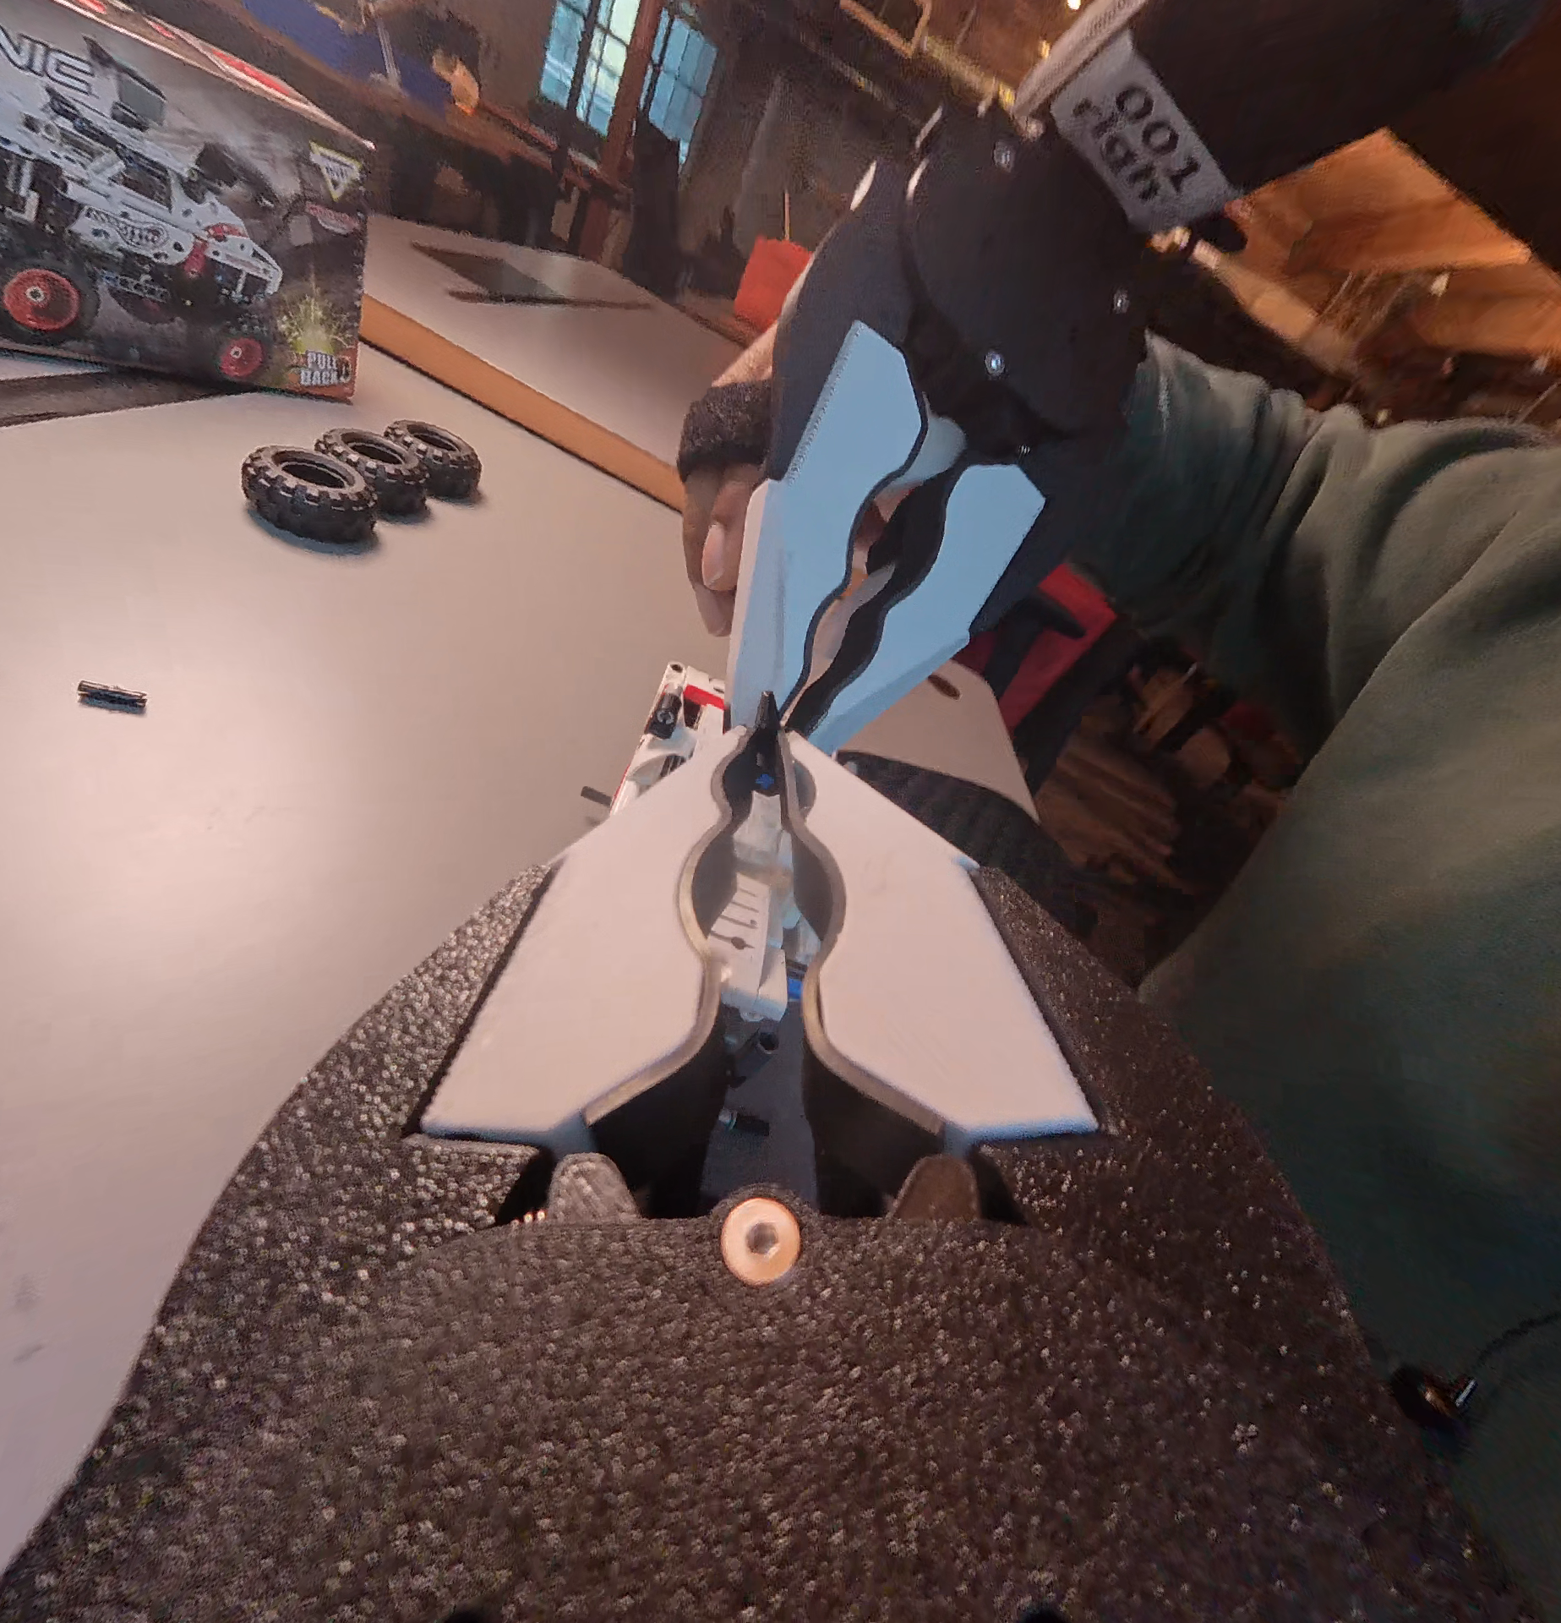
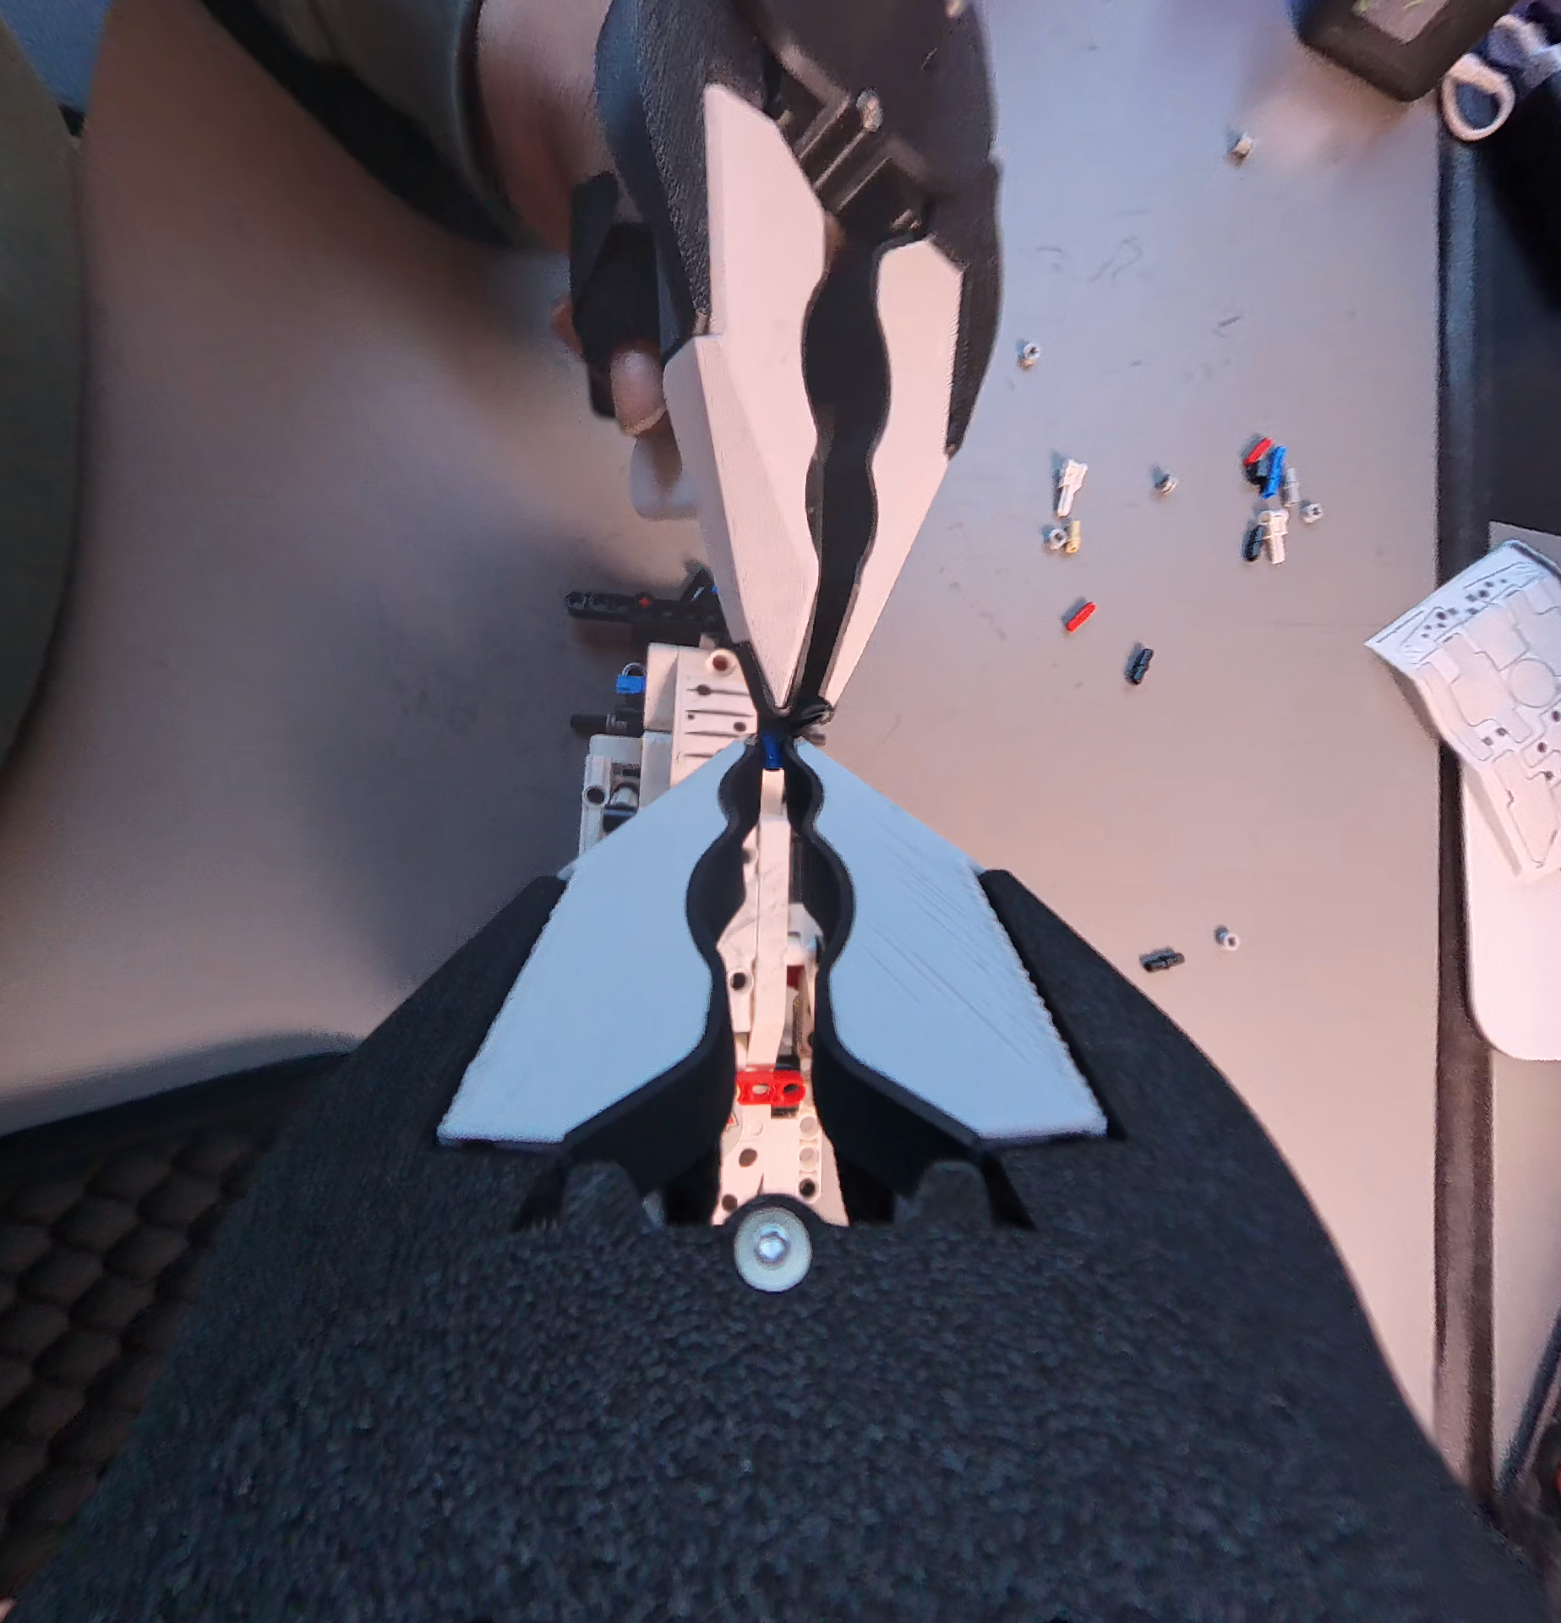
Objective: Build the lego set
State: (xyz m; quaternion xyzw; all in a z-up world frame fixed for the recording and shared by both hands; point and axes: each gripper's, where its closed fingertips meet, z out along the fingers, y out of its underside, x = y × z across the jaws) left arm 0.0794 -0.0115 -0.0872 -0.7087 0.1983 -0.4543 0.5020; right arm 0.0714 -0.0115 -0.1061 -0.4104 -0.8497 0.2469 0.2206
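Precision matters here: my left tongs (image 1: 763, 733) and right tongs (image 2: 781, 742), both clenched on the truck chassis (image 2: 671, 729) above the bench (image 1: 320, 790), should press squarely together.

Three black tyres (image 1: 361, 479) in a row, one box (image 1: 157, 189), one partly built model (image 2: 671, 746), one sticker sheet (image 2: 1497, 694), two grippers; loose small pieces (image 2: 1266, 505) on the table, around fifteen, too small to count surely
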